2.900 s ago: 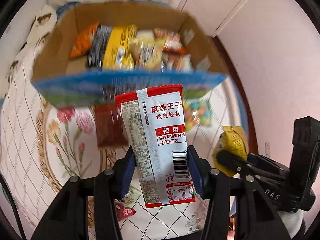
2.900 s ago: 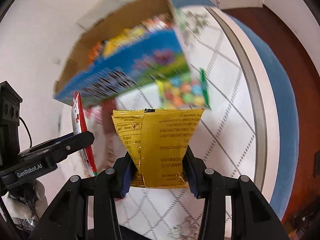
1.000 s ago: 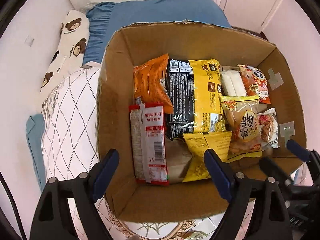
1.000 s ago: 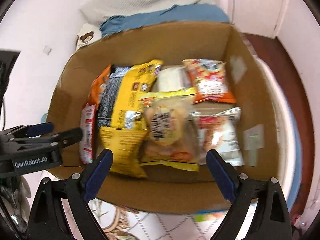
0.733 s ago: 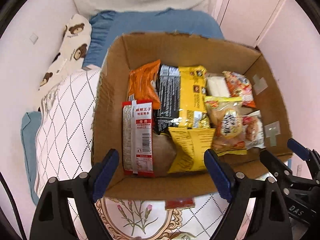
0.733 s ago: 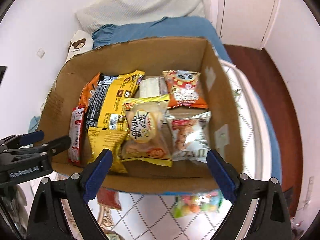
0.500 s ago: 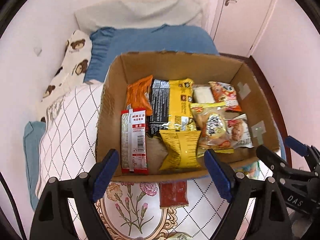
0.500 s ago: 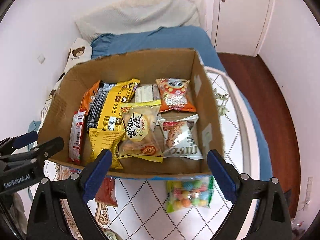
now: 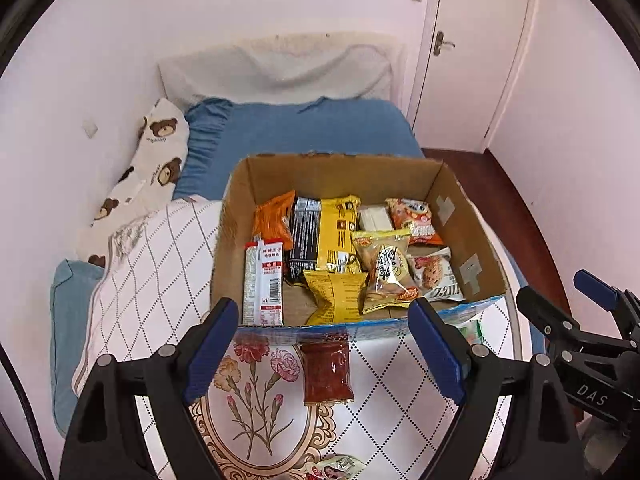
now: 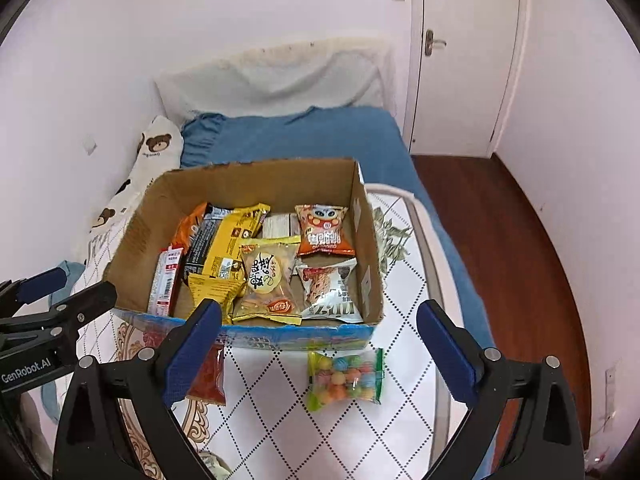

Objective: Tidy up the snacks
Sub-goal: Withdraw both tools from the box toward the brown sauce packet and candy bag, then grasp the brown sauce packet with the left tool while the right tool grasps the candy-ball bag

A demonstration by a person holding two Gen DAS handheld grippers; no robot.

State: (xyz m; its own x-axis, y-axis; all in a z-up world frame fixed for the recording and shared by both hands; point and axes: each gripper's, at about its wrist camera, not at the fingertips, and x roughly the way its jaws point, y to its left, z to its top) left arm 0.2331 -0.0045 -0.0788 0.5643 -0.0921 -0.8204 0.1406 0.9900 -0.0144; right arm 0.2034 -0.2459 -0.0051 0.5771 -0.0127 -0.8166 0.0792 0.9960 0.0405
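An open cardboard box (image 9: 460, 216) (image 10: 136, 236) holds several snack packets, among them a red-and-white spicy strip packet (image 9: 264, 284) (image 10: 164, 280) at the left and a yellow packet (image 9: 334, 296) (image 10: 214, 290) beside it. A dark red packet (image 9: 326, 372) (image 10: 206, 376) lies on the table in front of the box. A clear bag of coloured candy balls (image 10: 346, 376) lies to its right. My left gripper (image 9: 324, 354) is open and empty above the red packet. My right gripper (image 10: 320, 354) is open and empty near the candy bag.
The round table (image 10: 400, 276) has a white diamond-pattern cloth with a flower print (image 9: 248, 384). Another small packet (image 9: 336, 468) lies at the near edge. A blue bed (image 9: 304, 128) with a bear-print pillow (image 9: 148, 168) is behind, with a door (image 10: 460, 56) and wooden floor (image 10: 520, 240) to the right.
Both grippers let go of the red-and-white and yellow packets, which now lie in the box. Both have drawn back and up from the box, open, bringing the table's loose packets into view.
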